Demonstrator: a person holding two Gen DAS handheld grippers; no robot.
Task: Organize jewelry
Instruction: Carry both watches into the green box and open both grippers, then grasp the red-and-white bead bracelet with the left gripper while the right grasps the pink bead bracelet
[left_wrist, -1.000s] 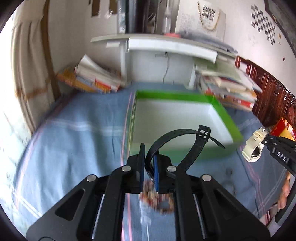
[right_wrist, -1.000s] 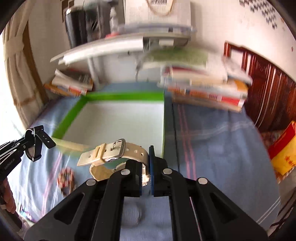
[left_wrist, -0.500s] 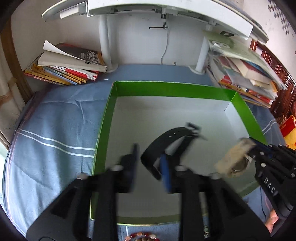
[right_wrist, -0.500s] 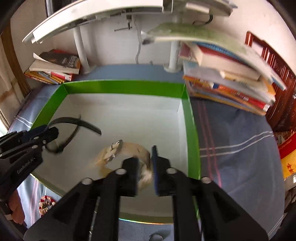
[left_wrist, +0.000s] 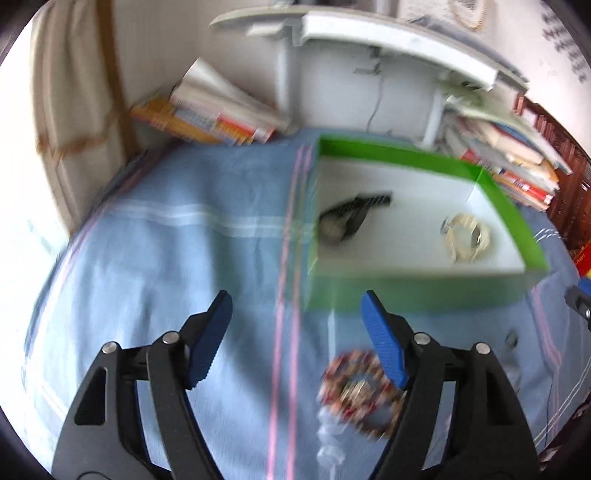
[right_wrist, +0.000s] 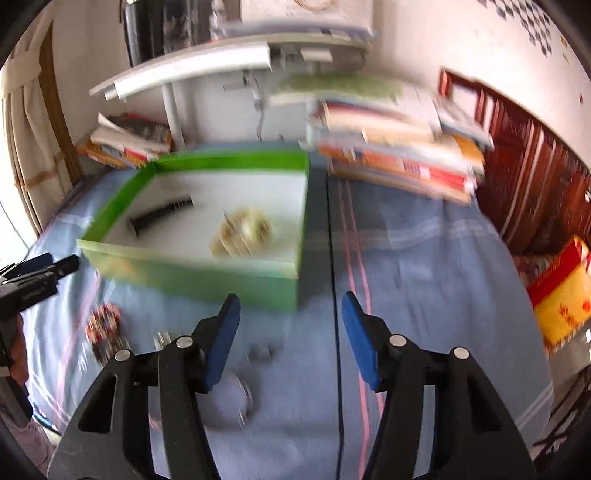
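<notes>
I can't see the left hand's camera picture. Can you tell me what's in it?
The left gripper hangs over a blue striped cloth, its jaws opening with nothing between them. Ahead, a green box holds a black watch and a cream watch. A blurry beaded bracelet lies on the cloth.

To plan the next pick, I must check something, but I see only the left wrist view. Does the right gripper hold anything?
Observer: No. The right gripper is empty; its jaws are opening, with nothing between them.
Operator: What lies on the cloth close to it?
Observer: A small ring-like piece, blurred, beside one of its fingers.
Operator: Is my gripper seen there?
Observer: Yes, the left gripper is at the picture's left edge, above the beaded bracelet.
</notes>
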